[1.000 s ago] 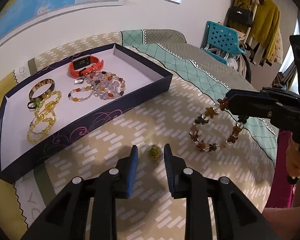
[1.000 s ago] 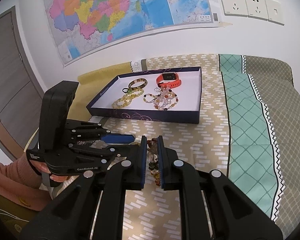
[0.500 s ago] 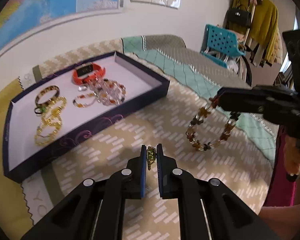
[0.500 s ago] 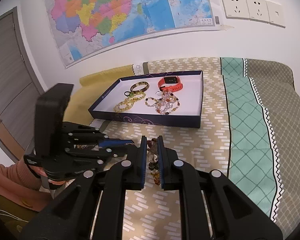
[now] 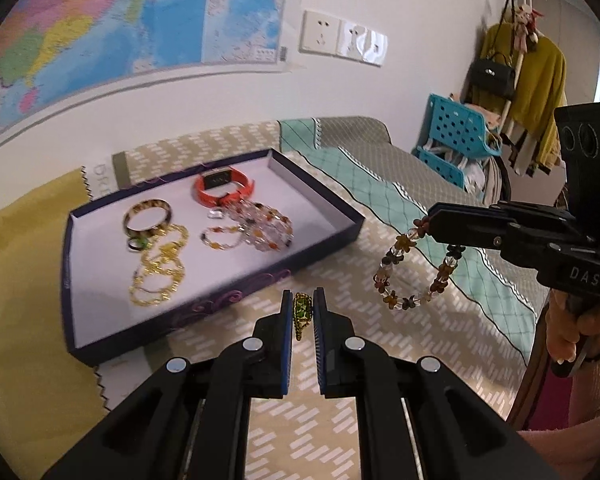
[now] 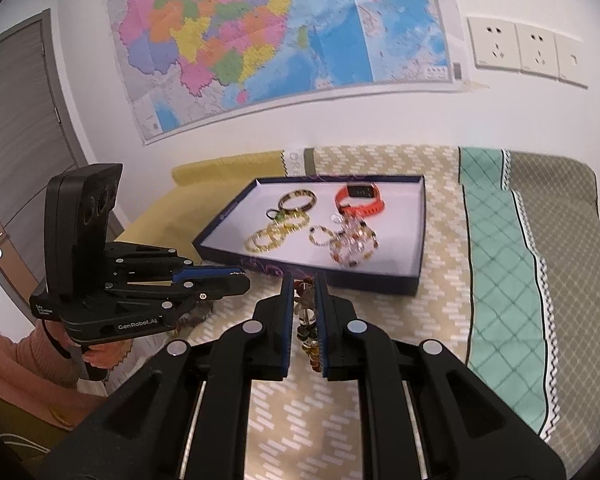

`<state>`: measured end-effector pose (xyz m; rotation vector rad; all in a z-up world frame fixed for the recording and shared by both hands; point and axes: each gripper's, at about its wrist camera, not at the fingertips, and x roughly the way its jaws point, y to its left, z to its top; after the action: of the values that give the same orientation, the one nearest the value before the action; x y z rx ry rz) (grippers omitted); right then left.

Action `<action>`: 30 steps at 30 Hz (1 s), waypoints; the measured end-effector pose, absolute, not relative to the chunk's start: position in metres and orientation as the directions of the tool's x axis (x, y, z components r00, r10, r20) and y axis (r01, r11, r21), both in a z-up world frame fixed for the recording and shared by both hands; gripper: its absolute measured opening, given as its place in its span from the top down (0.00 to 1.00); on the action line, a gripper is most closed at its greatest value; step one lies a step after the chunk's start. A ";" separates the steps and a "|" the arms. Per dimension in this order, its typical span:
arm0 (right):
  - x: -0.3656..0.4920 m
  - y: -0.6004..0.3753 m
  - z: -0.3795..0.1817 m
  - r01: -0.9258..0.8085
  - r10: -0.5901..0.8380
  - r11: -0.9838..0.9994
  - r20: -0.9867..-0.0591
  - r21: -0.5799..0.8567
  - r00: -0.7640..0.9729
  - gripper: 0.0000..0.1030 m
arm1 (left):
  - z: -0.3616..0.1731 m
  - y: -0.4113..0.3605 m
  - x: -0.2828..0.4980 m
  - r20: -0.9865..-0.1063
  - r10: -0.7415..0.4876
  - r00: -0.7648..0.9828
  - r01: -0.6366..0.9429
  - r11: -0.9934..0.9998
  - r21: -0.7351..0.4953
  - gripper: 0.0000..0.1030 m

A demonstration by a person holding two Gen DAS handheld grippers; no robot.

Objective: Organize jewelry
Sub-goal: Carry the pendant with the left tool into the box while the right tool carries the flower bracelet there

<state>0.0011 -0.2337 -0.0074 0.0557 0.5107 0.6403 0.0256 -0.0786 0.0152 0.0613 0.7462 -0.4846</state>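
My left gripper [image 5: 302,307] is shut on a small green and gold ring [image 5: 302,312], held above the patterned bedspread just in front of the dark blue tray [image 5: 324,246]. My right gripper [image 6: 304,292] is shut on a brown flower-bead bracelet [image 6: 309,322], which hangs as a loop [image 5: 414,270] from its tip in the left wrist view. The tray [image 6: 380,280] holds an orange watch [image 5: 223,188], a brown bangle [image 5: 148,216], gold chain bracelets [image 5: 158,270] and beaded bracelets [image 5: 256,230].
The bedspread [image 6: 496,280] has a teal and grey band at the right. A yellow cloth [image 5: 24,300] lies left of the tray. A blue plastic chair [image 5: 456,140] and hanging clothes [image 5: 532,80] stand beyond the bed. A person's hand [image 5: 576,328] holds the right gripper.
The left gripper closed on the ring that lay on the bedspread and lifted it. Both grippers rose, and the bracelet now hangs clear of the bed.
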 end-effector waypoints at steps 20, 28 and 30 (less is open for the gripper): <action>0.048 -0.209 0.024 -0.592 0.612 0.783 -0.403 0.188 0.681 0.90 | 0.035 -0.050 0.057 -0.647 -0.322 0.691 0.363 0.929 -0.075 0.92; 0.068 -0.201 0.026 -0.592 0.612 0.783 -0.412 0.193 0.675 0.90 | 0.033 -0.042 0.073 -0.655 -0.297 0.695 0.334 0.940 -0.072 0.92; 0.072 -0.198 0.026 -0.594 0.614 0.781 -0.415 0.194 0.671 0.90 | 0.032 -0.039 0.077 -0.658 -0.291 0.695 0.327 0.942 -0.072 0.92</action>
<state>0.0719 -0.1984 0.0256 0.0437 0.4837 0.6806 0.0769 -0.0390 0.0320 0.0521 0.7248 -0.3454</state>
